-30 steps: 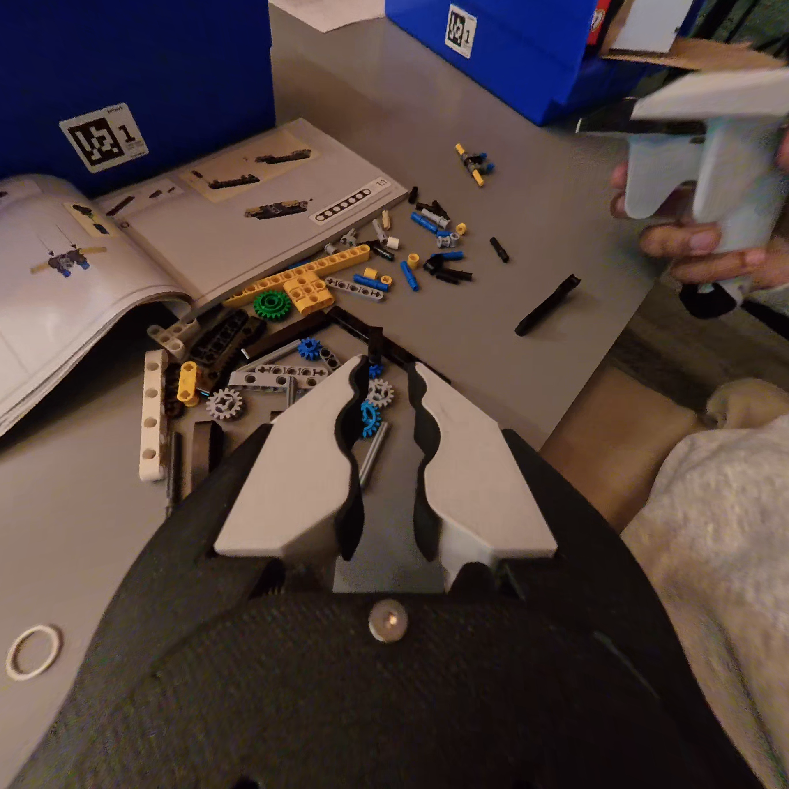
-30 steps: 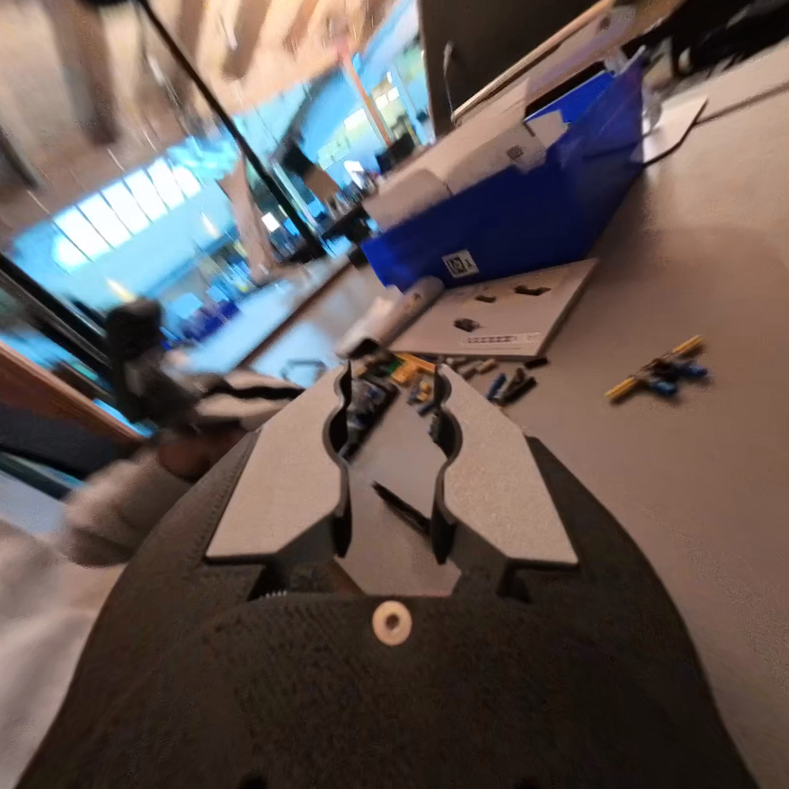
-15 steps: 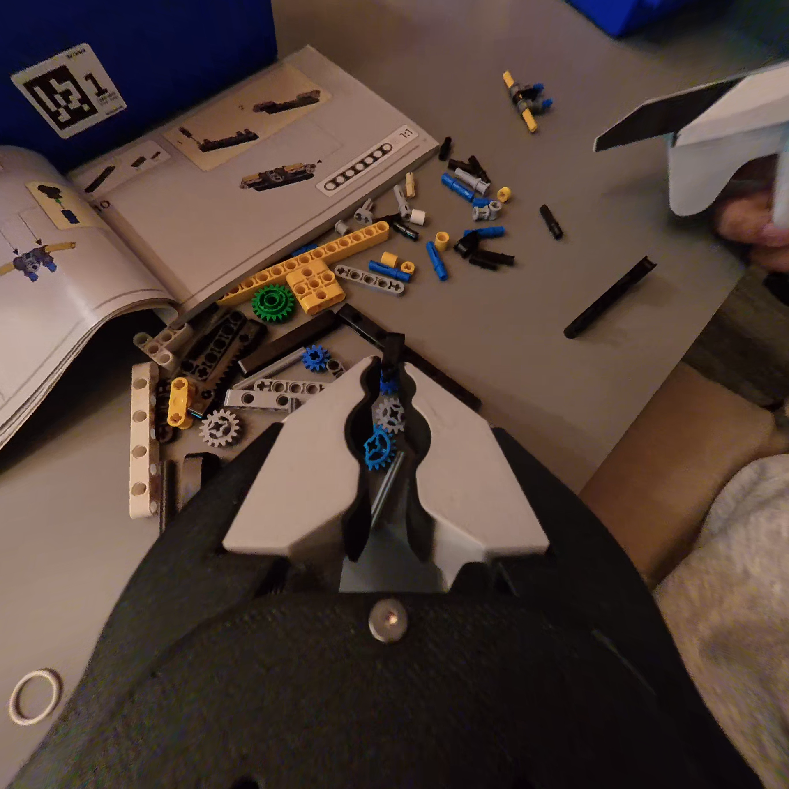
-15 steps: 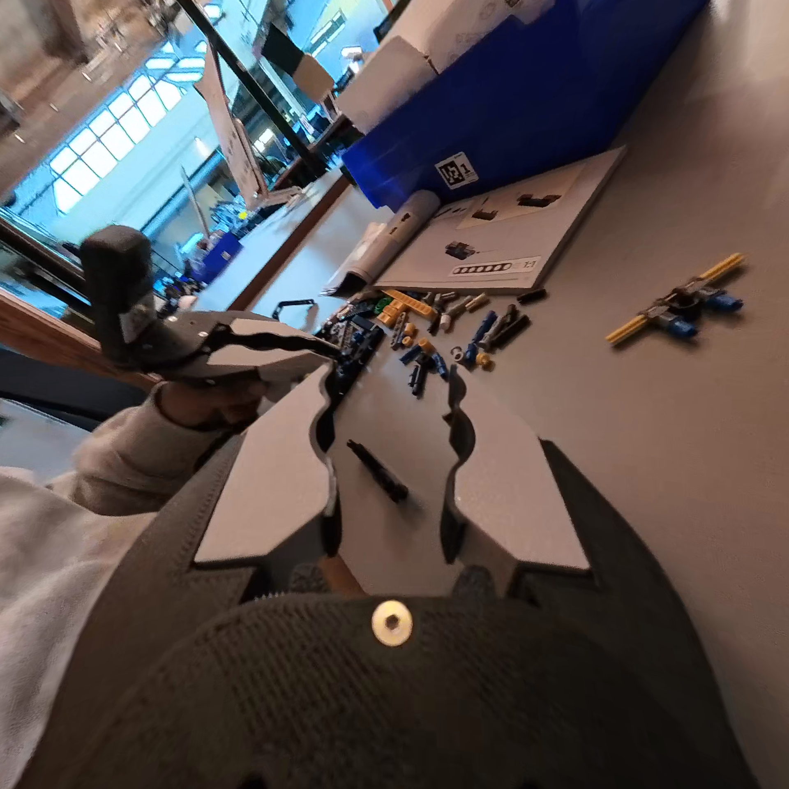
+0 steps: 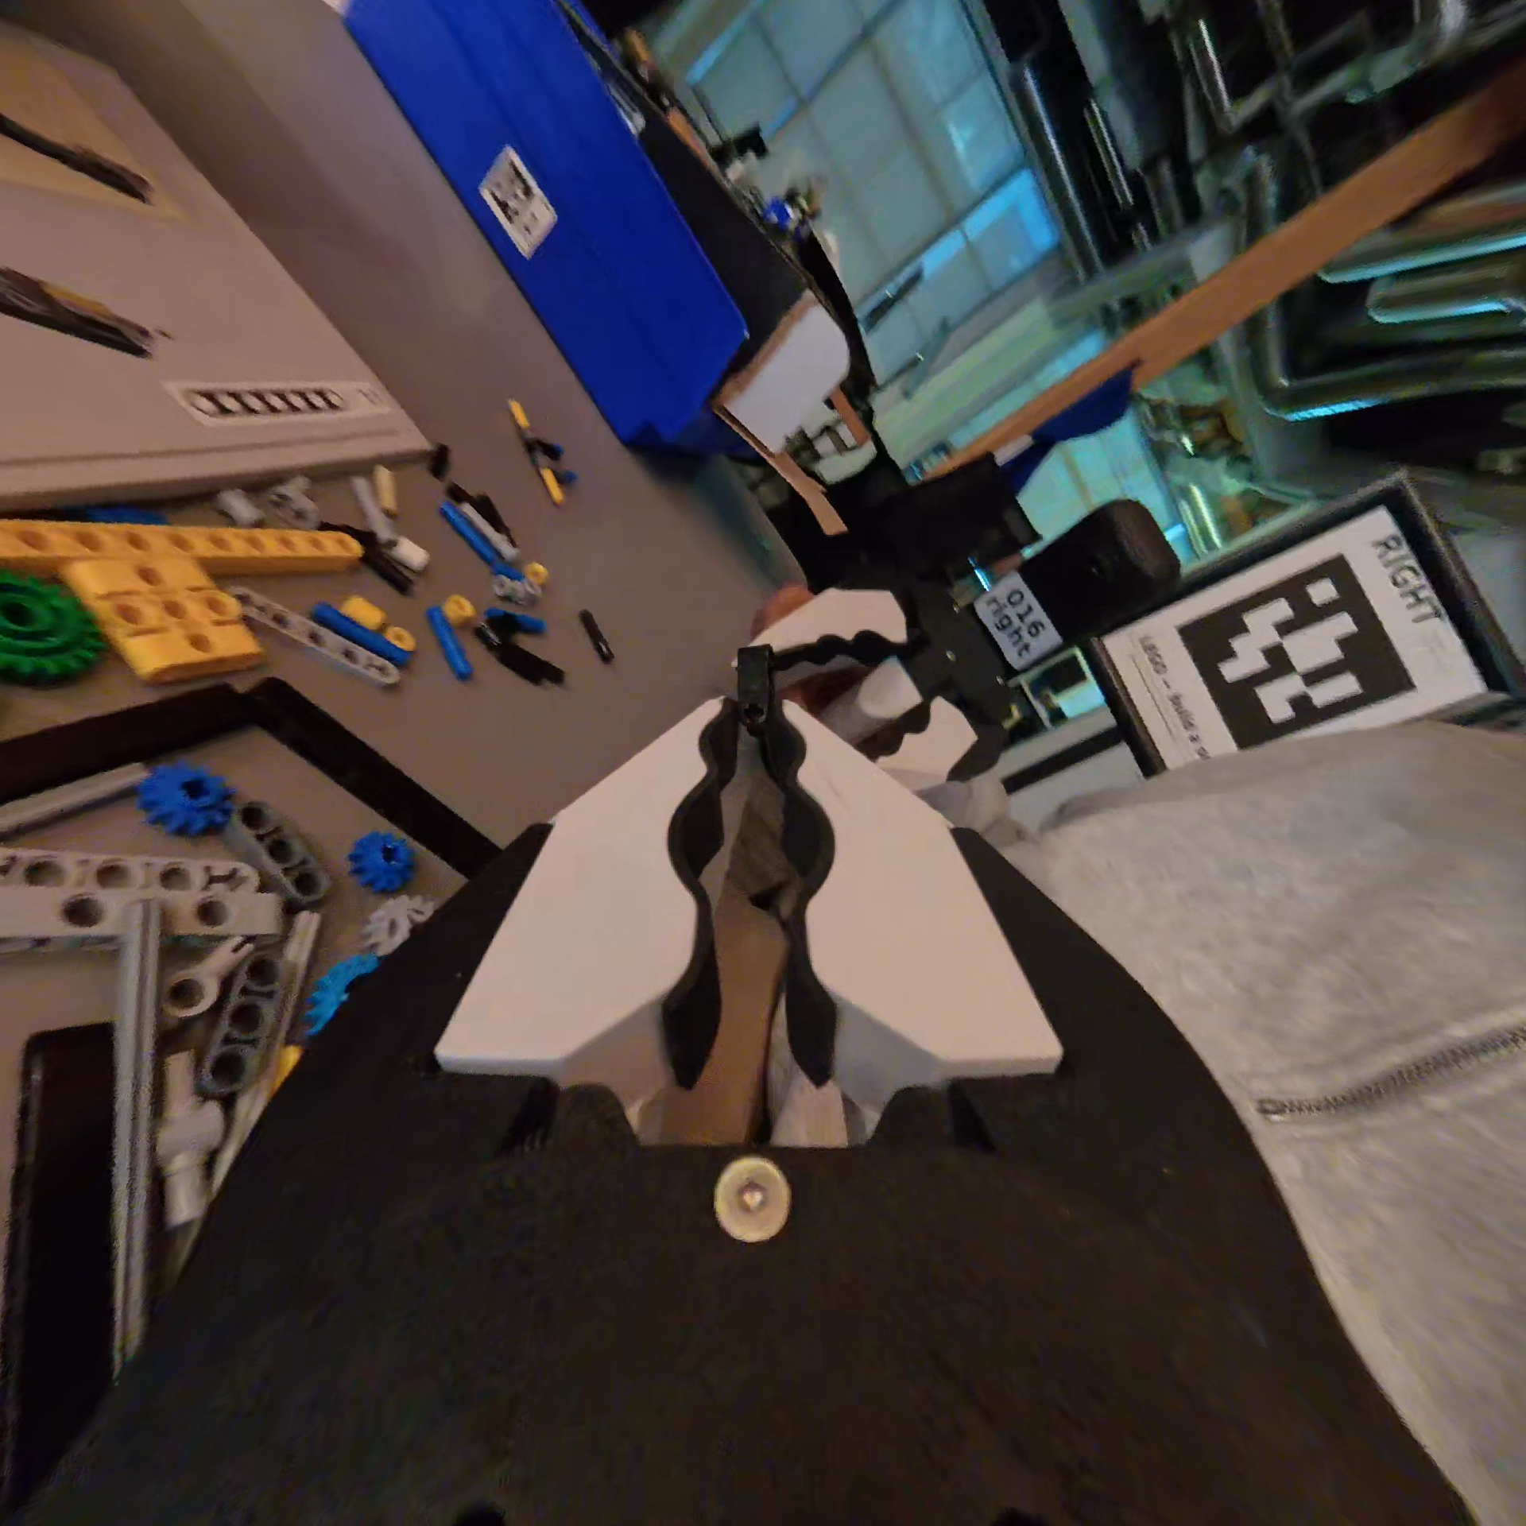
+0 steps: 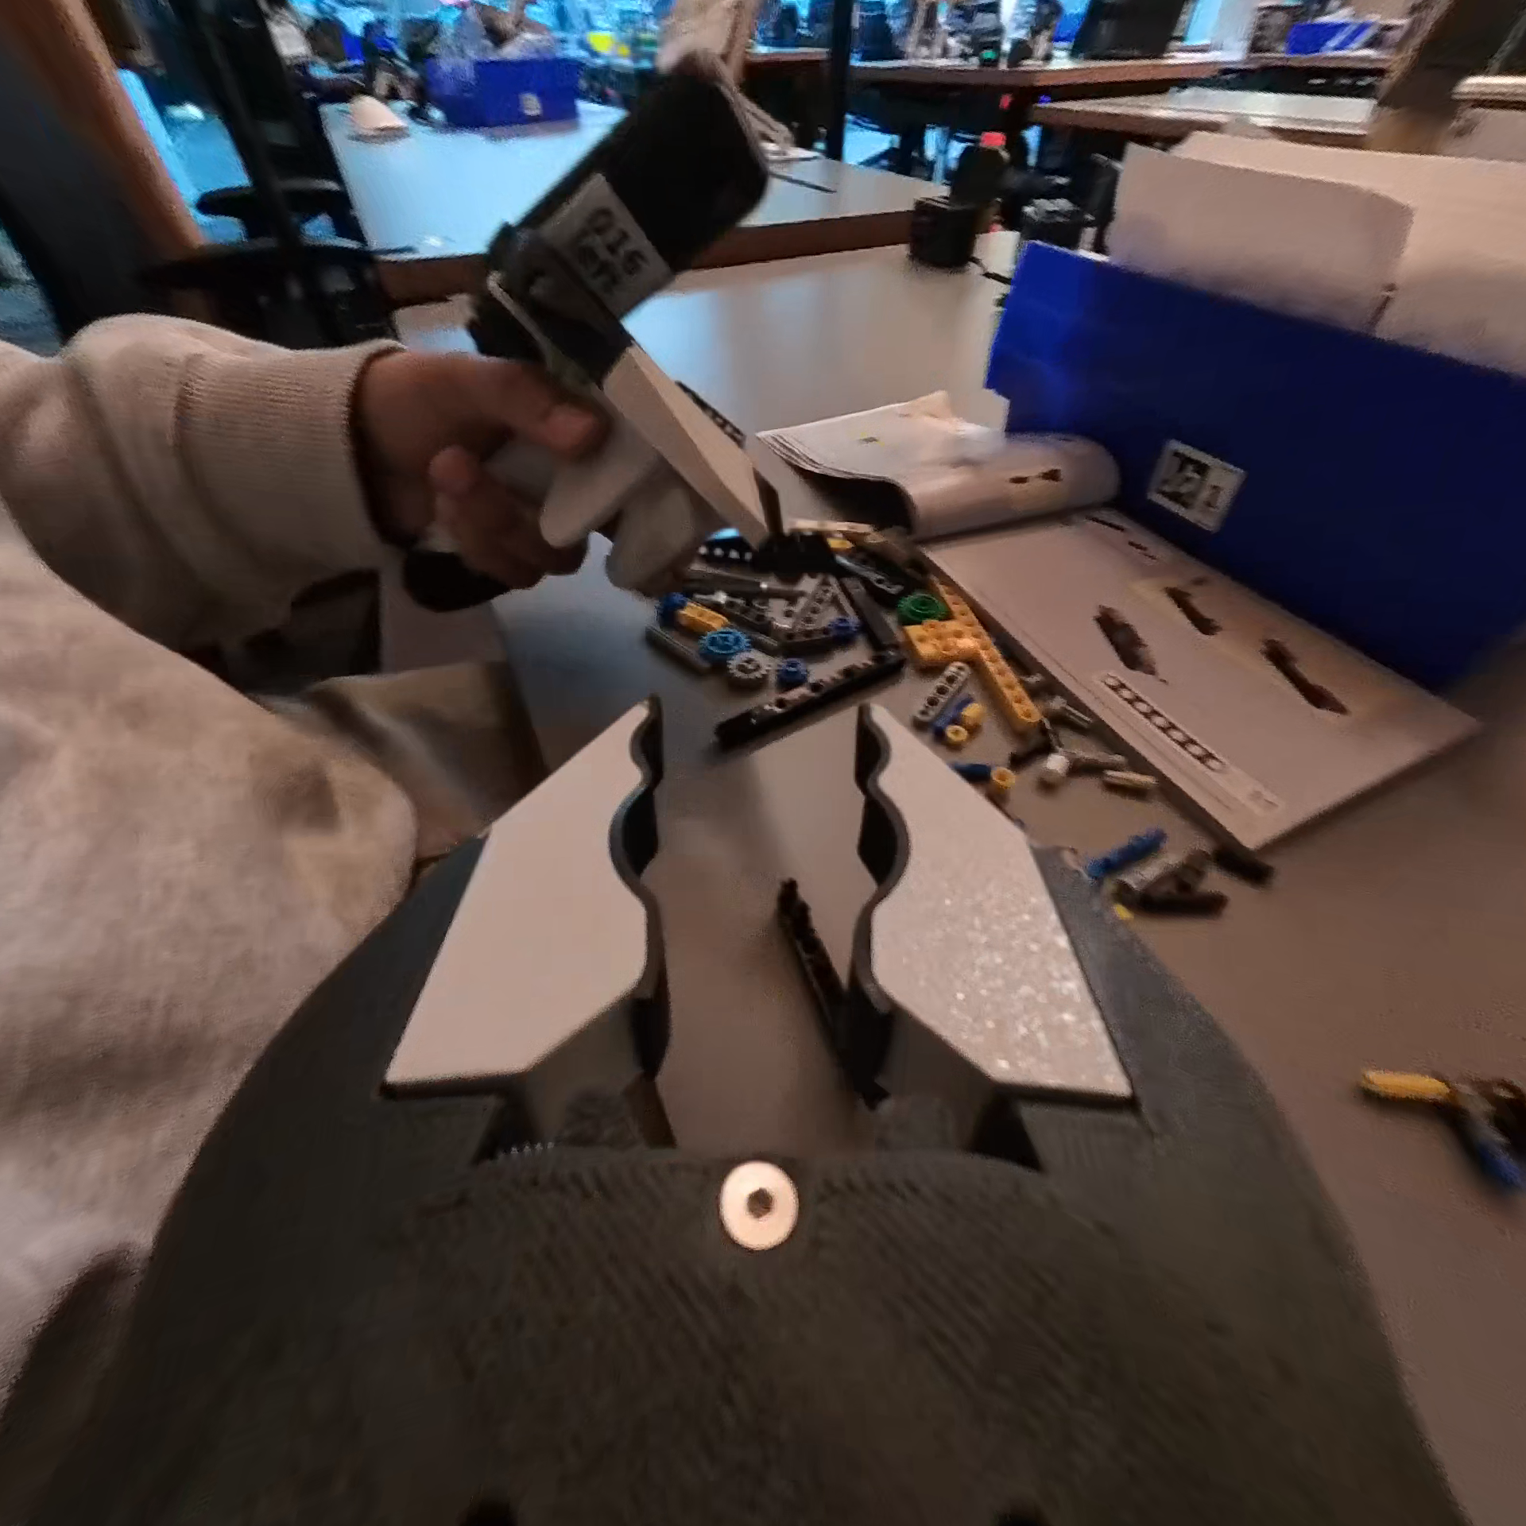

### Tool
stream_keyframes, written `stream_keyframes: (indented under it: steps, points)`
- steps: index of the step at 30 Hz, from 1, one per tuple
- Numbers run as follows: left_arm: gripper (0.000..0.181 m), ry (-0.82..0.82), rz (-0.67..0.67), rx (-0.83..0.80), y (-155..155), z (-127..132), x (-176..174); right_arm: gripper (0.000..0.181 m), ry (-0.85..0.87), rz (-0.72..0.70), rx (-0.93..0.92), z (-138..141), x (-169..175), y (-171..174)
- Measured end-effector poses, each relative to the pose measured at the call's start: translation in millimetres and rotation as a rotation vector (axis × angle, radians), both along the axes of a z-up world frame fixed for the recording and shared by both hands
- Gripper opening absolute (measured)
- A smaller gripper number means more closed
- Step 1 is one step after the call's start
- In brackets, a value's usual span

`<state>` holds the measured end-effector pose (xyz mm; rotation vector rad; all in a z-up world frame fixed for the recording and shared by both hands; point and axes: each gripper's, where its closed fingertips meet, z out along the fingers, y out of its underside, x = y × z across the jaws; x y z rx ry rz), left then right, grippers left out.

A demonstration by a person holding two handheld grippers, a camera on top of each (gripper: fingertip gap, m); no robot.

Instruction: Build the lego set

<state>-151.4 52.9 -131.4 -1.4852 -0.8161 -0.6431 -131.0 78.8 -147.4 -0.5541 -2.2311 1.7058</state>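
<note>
My left gripper (image 5: 753,702) is shut on a small black lego piece (image 5: 753,673) and holds it in the air, tilted, off the table's edge. In the right wrist view it (image 6: 772,524) hangs over the pile of loose lego parts (image 6: 793,627). My right gripper (image 6: 760,727) is open and empty, low over the grey table. A short black beam (image 6: 813,958) lies on the table between its fingers, close to the right finger. The right gripper also shows in the left wrist view (image 5: 834,698), just beyond the held piece.
The pile includes a yellow beam (image 5: 182,545), a green gear (image 5: 37,627) and blue gears. An open instruction booklet (image 6: 1197,661) lies beside a blue bin (image 6: 1280,462). A small yellow and blue assembly (image 6: 1453,1106) lies apart at the right. A grey sleeve (image 6: 165,743) is at the left. The grippers' ends are close to 5 cm from one another.
My left gripper shut on the small black piece in the pile, lifted it and swung toward the right gripper. My right gripper stayed open and came down over the short black beam.
</note>
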Motion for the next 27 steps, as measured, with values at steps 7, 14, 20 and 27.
stream_keyframes:
  steps: [7,14,20,27]
  points:
    - [0.004,-0.016,-0.211,0.057,10.3,1.8,34.2,0.035,0.101,0.080,-0.037,15.7,4.9,-9.4]
    - [0.005,-0.069,-0.322,0.121,14.7,3.3,54.6,0.018,0.113,0.177,-0.159,30.3,23.7,-9.7]
    - [0.005,-0.085,-0.357,0.143,17.3,4.9,61.5,0.011,0.089,0.243,-0.122,22.3,36.3,-15.0]
    - [0.009,0.021,-0.317,0.107,18.9,4.3,59.0,0.006,0.039,0.265,-0.099,19.2,40.2,-8.0]
